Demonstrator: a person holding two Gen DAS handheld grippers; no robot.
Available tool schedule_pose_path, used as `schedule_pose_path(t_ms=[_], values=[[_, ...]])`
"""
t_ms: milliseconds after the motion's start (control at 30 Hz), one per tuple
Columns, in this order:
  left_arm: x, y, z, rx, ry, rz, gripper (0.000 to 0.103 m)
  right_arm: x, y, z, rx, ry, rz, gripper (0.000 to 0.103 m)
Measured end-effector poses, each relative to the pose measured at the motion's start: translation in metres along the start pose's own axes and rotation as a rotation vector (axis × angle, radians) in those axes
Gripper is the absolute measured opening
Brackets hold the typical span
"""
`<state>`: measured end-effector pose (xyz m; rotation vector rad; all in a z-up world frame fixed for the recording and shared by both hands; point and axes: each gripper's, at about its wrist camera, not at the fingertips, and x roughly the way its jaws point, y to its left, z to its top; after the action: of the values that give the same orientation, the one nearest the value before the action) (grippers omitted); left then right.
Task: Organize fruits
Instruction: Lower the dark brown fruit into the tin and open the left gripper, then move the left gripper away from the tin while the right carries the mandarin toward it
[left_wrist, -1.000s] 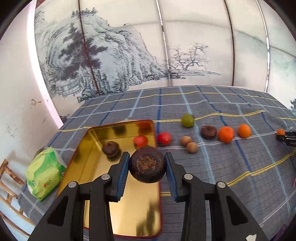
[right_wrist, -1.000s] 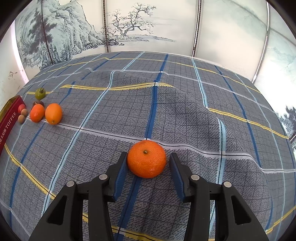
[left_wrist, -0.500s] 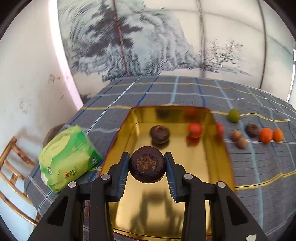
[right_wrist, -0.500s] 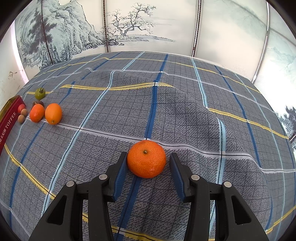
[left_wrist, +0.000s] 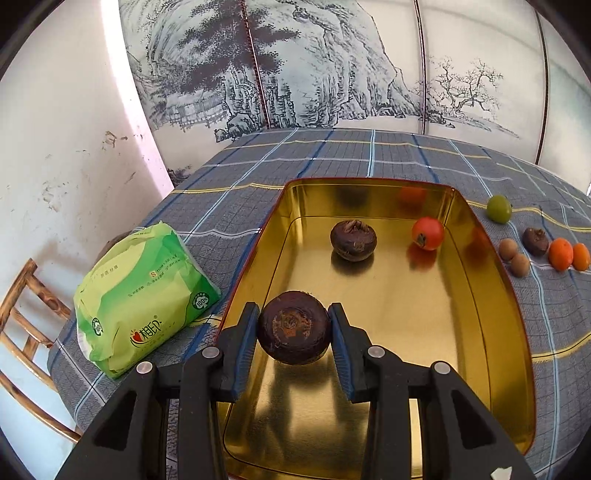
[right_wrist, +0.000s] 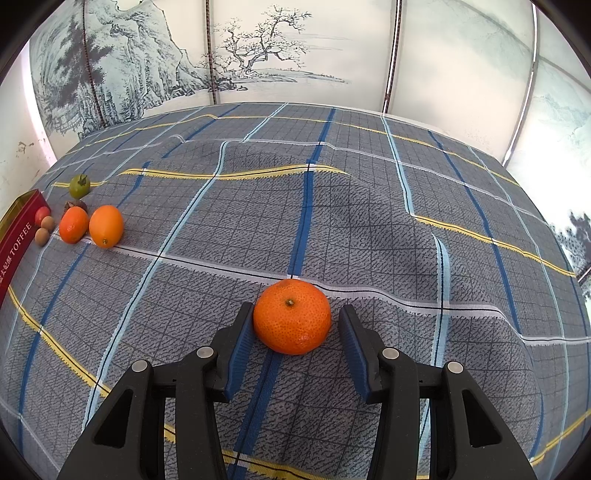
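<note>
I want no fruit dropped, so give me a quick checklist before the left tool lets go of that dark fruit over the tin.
1. Left tool clamped on dark fruit: ok.
2. Fruit above gold tin, inside its rim: ok.
3. Landing spot free of the other dark fruit and red fruit: ok.
4. Fruit touching tin floor: cannot tell.
5. Right tool gripping mandarin: not ok, one side shows a gap.
</note>
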<state>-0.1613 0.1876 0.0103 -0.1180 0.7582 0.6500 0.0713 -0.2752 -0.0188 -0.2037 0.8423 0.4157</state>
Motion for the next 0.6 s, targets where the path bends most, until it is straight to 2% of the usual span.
schedule_pose_path(t_ms=[333, 600], values=[[0.0039, -0.0028, -0.0025, 0.022, -0.01, 0.015, 0.035, 0.0005, -0.0004, 0.0002, 0.001, 0.001, -0.002, 0.048], [0.0017, -0.0053, -0.0019, 0.045, -0.049, 0.016, 0.036, 0.0013, -0.0015, 0.0001, 0.001, 0.001, -0.002, 0.049]])
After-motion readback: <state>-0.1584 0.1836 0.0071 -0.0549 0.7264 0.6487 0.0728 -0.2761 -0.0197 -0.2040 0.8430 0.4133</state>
